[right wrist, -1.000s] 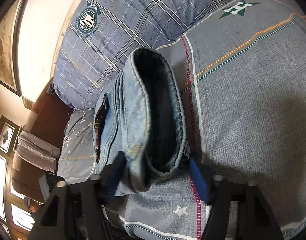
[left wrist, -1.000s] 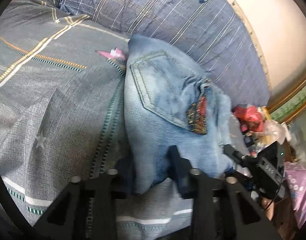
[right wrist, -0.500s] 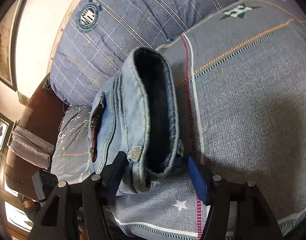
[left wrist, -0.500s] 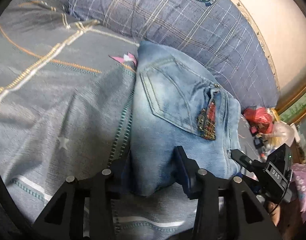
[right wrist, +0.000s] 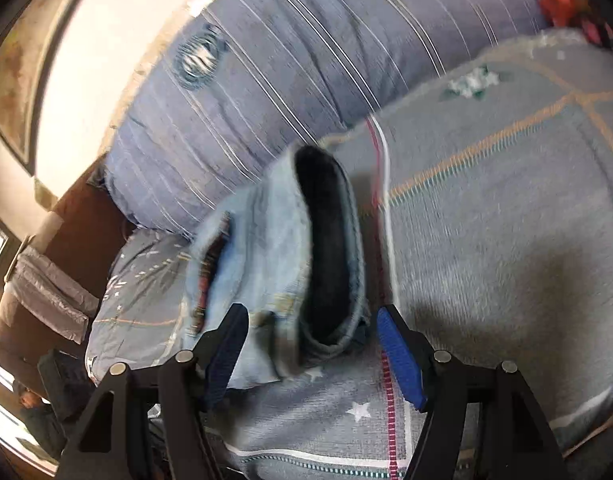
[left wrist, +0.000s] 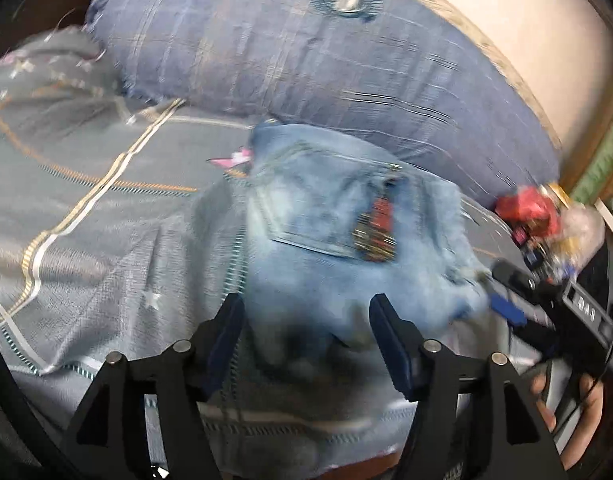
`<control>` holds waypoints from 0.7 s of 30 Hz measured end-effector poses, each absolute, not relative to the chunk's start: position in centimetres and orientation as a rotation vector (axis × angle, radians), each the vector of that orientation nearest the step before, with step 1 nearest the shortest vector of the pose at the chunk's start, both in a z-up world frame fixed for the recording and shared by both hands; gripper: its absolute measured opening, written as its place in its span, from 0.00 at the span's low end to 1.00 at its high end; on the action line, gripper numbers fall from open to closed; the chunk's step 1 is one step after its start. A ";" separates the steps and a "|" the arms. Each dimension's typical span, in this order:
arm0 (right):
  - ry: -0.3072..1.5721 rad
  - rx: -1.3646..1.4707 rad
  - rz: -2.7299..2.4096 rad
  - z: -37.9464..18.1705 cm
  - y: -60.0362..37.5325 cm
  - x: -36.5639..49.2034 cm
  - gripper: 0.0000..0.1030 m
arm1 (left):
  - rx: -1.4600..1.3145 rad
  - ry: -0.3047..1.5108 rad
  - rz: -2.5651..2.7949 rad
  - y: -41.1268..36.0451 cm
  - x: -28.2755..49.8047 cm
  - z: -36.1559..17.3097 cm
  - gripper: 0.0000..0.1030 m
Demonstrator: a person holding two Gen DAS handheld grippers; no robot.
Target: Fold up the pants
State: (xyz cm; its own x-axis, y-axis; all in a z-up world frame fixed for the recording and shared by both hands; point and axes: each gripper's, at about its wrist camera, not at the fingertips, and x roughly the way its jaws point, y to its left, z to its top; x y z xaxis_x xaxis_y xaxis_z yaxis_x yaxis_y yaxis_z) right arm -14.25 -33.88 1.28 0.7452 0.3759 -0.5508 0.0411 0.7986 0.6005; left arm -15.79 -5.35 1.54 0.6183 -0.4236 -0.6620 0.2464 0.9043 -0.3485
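The light blue jeans (left wrist: 338, 232) lie folded in a bundle on the grey bedspread (left wrist: 86, 216), back pocket and a red patch (left wrist: 376, 228) facing up. My left gripper (left wrist: 306, 320) is open, its fingers either side of the bundle's near edge, not pinching it. In the right wrist view the jeans (right wrist: 274, 264) show their folded end with a dark opening. My right gripper (right wrist: 310, 332) is open, straddling that end without gripping it. Both views are motion-blurred.
A blue plaid pillow (left wrist: 306, 52) lies behind the jeans against the wall. Red and mixed clutter (left wrist: 534, 212) sits at the bed's right side. The other hand-held gripper (left wrist: 566, 308) shows at right in the left wrist view. A wooden headboard (right wrist: 78, 216) is at left.
Both grippers have opened wider and let go of the jeans, which now rest on the bed. Both cameras have pulled back and tilted up, so more pillow and wall show.
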 end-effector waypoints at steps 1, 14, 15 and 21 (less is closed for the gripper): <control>0.713 0.605 0.196 1.8 -33.6 -14.6 0.69 | -0.210 0.812 -0.408 -5.6 -16.4 1.8 0.66; 0.799 0.291 0.179 1.3 -28.0 -15.9 0.69 | -0.066 0.874 -0.326 -7.0 -15.4 -1.2 0.69; 0.789 0.276 0.174 1.3 -27.9 -15.9 0.68 | -0.069 0.878 -0.321 -6.9 -15.0 -1.5 0.68; 0.758 0.224 0.172 1.3 -27.0 -15.9 0.42 | -0.114 0.882 -0.346 -6.2 -14.3 -2.1 0.36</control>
